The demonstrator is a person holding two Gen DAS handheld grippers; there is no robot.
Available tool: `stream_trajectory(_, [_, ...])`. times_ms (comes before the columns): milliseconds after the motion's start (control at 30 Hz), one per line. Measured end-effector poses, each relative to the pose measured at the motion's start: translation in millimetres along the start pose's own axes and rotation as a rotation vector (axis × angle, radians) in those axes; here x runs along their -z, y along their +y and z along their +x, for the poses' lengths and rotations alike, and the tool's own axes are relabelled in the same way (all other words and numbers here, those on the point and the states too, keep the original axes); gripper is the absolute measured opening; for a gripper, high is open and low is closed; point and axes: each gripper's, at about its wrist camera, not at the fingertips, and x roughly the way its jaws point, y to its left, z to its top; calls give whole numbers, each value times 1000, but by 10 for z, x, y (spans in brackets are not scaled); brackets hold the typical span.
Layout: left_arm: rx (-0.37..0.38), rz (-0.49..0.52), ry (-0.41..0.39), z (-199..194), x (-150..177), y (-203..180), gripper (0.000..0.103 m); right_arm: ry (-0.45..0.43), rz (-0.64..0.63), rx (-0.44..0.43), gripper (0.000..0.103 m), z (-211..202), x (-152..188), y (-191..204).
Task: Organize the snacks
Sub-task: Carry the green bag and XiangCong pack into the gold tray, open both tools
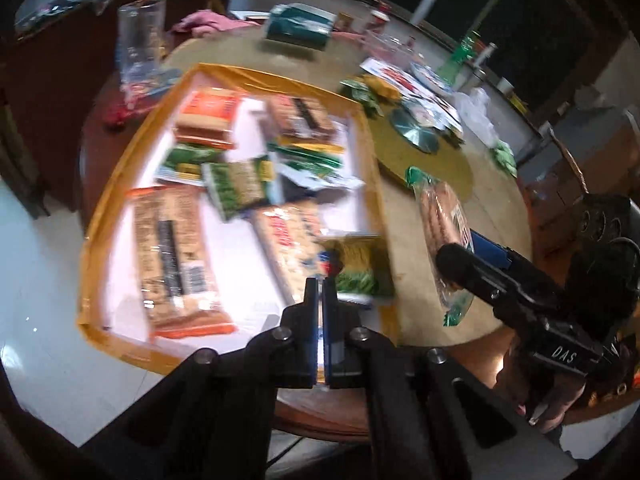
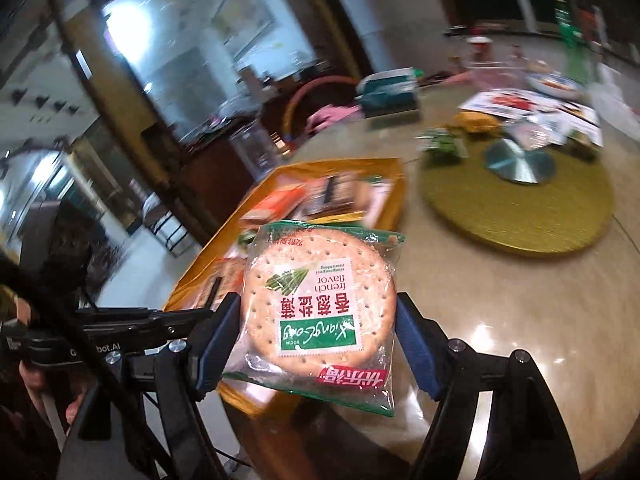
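Jaws of your right gripper [image 2: 316, 320] pinch the light, brittle cracker pack [image 2: 318, 312] at its edges; left gripper [image 1: 320, 292] closed, empty.

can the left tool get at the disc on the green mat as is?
Probably not easily. The left tool, shut, sits over the near edge of the yellow tray; the disc lies beyond it, and the right tool with its cracker pack stands partly between.
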Motion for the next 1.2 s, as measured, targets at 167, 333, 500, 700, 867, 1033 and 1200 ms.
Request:
stream_trajectory(167, [-1, 9, -7, 59, 14, 41, 2, 28, -13, 9, 75, 221, -40, 27])
stream_trajectory(333, [-21, 28, -21, 56, 13, 110, 2, 48, -20, 10, 75, 263, -53, 117])
stream_trajectory(500, [-61, -67, -41, -18, -79, 411, 4, 77, -113, -9, 75, 458, -87, 442])
stream_trajectory(700, [-192, -45, -94, -21, -98, 479, 30, 135, -165, 28, 76, 891, -116, 597])
stream_trajectory(867, [-176, -62, -111, 11, -143, 560, 58, 163, -105, -11, 77, 939, -80, 489])
stream_trajectory(1033, [-66, -42, -163, -35, -277, 309, 76, 21, -86, -41, 81, 462, -161, 364])
stream_trajectory(1200, [37, 16, -136, 125, -543, -143, 78, -45, 36, -13, 82, 41, -345, -172])
